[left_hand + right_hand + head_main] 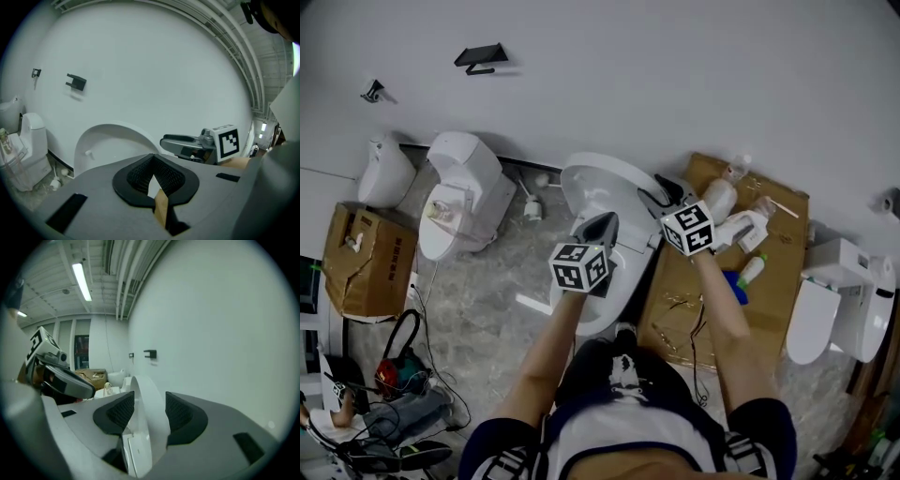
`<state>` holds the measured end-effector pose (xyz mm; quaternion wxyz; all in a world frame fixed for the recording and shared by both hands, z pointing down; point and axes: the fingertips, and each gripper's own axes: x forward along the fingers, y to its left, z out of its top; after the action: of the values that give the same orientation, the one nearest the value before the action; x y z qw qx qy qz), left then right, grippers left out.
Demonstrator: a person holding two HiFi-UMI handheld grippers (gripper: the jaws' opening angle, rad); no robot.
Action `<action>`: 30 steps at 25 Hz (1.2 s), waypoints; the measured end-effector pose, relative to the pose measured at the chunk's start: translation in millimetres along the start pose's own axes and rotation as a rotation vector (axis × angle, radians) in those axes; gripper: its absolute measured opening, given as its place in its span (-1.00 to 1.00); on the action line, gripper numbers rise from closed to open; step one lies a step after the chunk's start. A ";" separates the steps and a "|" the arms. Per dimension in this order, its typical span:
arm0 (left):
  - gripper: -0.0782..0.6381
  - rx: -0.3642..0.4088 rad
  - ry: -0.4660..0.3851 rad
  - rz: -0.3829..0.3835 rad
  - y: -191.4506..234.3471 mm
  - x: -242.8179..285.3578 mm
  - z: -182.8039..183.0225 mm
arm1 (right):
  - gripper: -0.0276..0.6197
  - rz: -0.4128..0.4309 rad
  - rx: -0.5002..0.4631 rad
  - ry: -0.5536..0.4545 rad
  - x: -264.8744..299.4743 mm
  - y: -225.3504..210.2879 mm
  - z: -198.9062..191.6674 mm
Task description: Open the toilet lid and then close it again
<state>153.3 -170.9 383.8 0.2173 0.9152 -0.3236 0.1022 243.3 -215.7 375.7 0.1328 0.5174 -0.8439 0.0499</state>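
The white toilet (630, 255) stands in the middle of the floor against the wall, with its lid (600, 183) raised nearly upright. My right gripper (653, 201) grips the lid's right edge. In the right gripper view the lid's white edge (152, 394) fills the gap between the black pads (180, 411) of my right gripper (147, 413). My left gripper (602, 226) hovers in front of the lid over the bowl, shut and holding nothing. In the left gripper view its pads (140, 176) meet in front of the rounded lid (110, 140).
A second toilet (459, 202) and a cardboard box (366, 258) stand to the left. Flat cardboard (778, 272) with bottles (720, 197) lies to the right, and beyond it another toilet (834, 305). A bag and cables (394, 375) lie at the lower left.
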 end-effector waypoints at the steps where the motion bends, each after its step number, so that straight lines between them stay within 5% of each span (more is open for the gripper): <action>1: -0.76 -0.003 -0.004 -0.003 0.2 0.4 1.7 | -0.33 -0.012 -0.037 -0.056 -7.8 6.2 9.9; 3: -0.76 -0.010 -0.012 -0.008 -0.4 0.6 5.4 | -0.46 -0.036 -0.127 -0.124 -21.5 22.6 22.9; 5: -0.76 -0.009 -0.022 -0.014 -3.5 -0.5 8.5 | -0.80 -0.048 -0.210 -0.141 -31.0 41.2 25.3; 7: -0.76 -0.009 -0.030 -0.026 -8.2 -1.8 10.0 | -0.85 -0.043 -0.238 -0.126 -35.4 59.5 19.1; 15: -0.76 -0.020 -0.036 -0.059 -26.7 -7.5 -3.4 | -0.89 0.014 -0.037 -0.076 -48.4 98.0 -15.7; 19: -0.76 0.089 -0.035 -0.038 -33.9 -8.5 -8.3 | -0.89 0.009 -0.042 -0.075 -52.7 100.9 -19.0; 30: -0.76 0.140 -0.017 -0.022 -39.1 -13.6 -13.1 | -0.89 0.004 -0.119 0.053 -44.5 84.2 -39.9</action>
<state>167.1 -130.2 378.0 0.1512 0.9324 -0.3075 0.1147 194.6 -129.9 406.3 0.1855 0.5055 -0.8426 0.0138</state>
